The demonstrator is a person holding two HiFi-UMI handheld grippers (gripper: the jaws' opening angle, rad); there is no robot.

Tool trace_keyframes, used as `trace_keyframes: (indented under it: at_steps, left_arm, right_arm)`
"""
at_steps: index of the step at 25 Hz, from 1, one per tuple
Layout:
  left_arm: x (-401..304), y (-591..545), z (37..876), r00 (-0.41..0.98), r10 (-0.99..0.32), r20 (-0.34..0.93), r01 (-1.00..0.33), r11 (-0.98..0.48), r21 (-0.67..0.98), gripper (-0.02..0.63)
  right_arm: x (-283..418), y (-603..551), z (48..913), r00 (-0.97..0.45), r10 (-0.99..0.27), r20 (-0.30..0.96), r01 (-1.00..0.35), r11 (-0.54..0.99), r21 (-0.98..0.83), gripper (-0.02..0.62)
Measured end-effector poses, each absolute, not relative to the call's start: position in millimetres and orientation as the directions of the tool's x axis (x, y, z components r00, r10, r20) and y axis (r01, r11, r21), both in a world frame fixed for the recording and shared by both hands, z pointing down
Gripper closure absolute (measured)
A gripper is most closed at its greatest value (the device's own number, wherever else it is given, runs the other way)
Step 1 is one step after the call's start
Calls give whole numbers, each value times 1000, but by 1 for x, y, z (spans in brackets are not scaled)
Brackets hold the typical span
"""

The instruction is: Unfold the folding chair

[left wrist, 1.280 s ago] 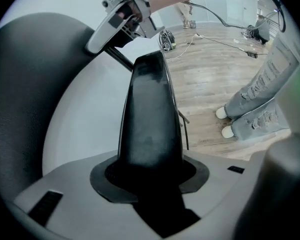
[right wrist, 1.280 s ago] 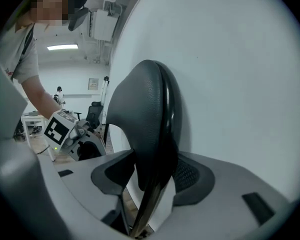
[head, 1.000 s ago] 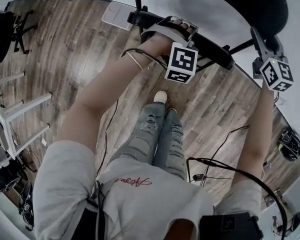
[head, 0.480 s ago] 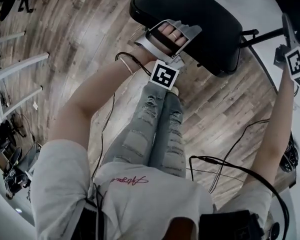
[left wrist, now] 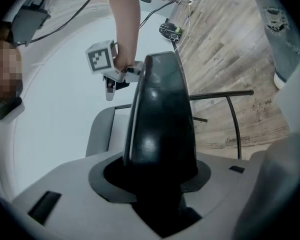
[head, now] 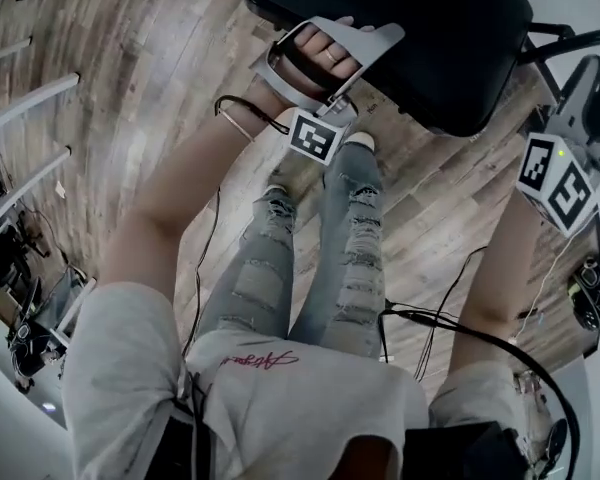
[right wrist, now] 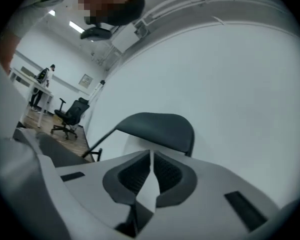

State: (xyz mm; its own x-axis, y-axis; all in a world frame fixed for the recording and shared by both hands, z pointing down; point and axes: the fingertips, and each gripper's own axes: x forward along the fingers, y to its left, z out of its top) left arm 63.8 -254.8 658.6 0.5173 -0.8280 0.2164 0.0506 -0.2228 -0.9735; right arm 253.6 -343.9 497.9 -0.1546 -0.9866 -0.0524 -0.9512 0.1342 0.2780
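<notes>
- Your left gripper (left wrist: 159, 176) view shows its jaws clamped on the edge of the black seat (left wrist: 160, 109) of the folding chair (head: 420, 28), which it sees edge-on. The head view shows only the gripper's grey body and your hand laid against that seat.
- Your right gripper (right wrist: 149, 178) view shows its jaws closed on each other. Only a thin slit is left between the ribbed pads (right wrist: 132, 176), and nothing is gripped.
- The left gripper view alone shows the right gripper's marker cube (left wrist: 101, 55) just beside the far face of the seat. Whether that gripper touches the seat cannot be told.
- The right gripper view alone shows a dark rounded chair panel (right wrist: 157, 129) beyond the closed jaws, against the white wall (right wrist: 240, 74). Whether it is the seat or the backrest cannot be told.
- That view also shows an office chair (right wrist: 70, 116) and a distant person (right wrist: 42, 76), far off at the left.
- In the head view your legs in ripped jeans (head: 330, 258) stand just below the seat.
- Cables (head: 450, 318) trail over the wood floor (head: 130, 88), and white table legs (head: 30, 93) stand at the left edge.
- The seat hides most of the chair frame in the head view. One black frame tube (head: 570, 43) shows at the seat's right, near the right gripper.
- The chair stands in front of you, close to the wall. Its seat is black, smooth and round-edged, with a faint sheen.
- In the left gripper view, thin black tubes (left wrist: 222, 95) extend from the seat's right side over the floor.
</notes>
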Motion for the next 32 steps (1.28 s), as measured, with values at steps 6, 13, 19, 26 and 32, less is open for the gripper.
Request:
trace_keyframes:
  at_steps: [6,13,19,26,32]
  left_arm:
    - [57,-224,685,525,-837,158,17,-176,-984,377]
    - [38,-211,703,543,-839,29,-49,-67,-997,377]
    - [20,-172,751,522,-852,43,-50,-81,-995,362]
    - [16,-151,766,514,-858,-2,-62,-35,-997,351]
    - [16,-149,762,552,-833,-29,-76,-15,-997,353]
  right_arm:
    - [163,-229,552,-273,-962,0,-929,264,258,570]
    - [140,-177,603,-235,-972,10,-951,232,207,578]
    - [122,-145,636,-248,-968,25,-949,248,196,578]
    - [109,-114,667,-266,-963,32,-944,267,192,578]
    - [101,-114,674,-236,-971,23,-949,236,209,578]
